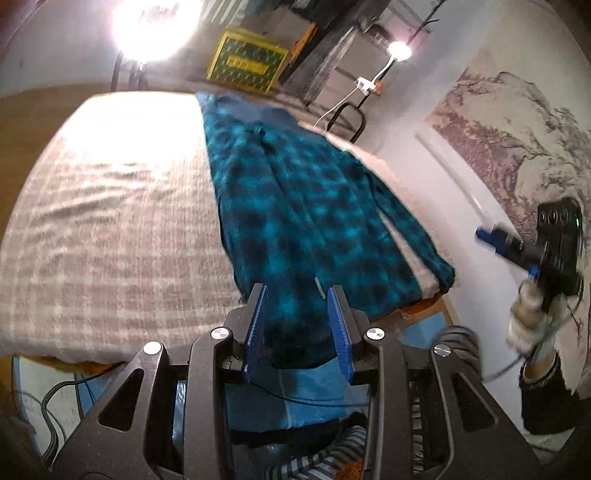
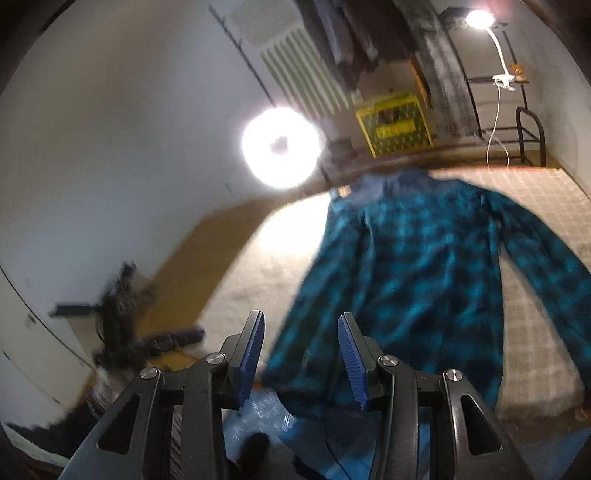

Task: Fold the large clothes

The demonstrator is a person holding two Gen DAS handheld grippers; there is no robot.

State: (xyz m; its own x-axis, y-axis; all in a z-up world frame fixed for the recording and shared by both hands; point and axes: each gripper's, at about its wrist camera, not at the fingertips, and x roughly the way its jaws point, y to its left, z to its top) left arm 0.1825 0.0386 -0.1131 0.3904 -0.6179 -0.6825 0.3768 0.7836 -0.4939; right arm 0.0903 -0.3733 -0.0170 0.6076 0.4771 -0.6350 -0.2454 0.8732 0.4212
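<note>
One plaid shirt (image 1: 306,206) on checked bedspread (image 1: 110,221); lamp (image 1: 147,26) glaring.

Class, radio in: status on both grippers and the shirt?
Left gripper open, right gripper open, both empty. Teal plaid shirt spread flat on bed, hem overhanging. Nothing blocking.

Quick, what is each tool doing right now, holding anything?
Left tool: open, empty, above the teal plaid flannel shirt.
Right tool: open, holding nothing.

shirt (image 1: 306,221): fuzzy plaid cloth | bedcover (image 1: 110,221): woven, matt | claw pads (image 1: 338,325): ribbed plastic
</note>
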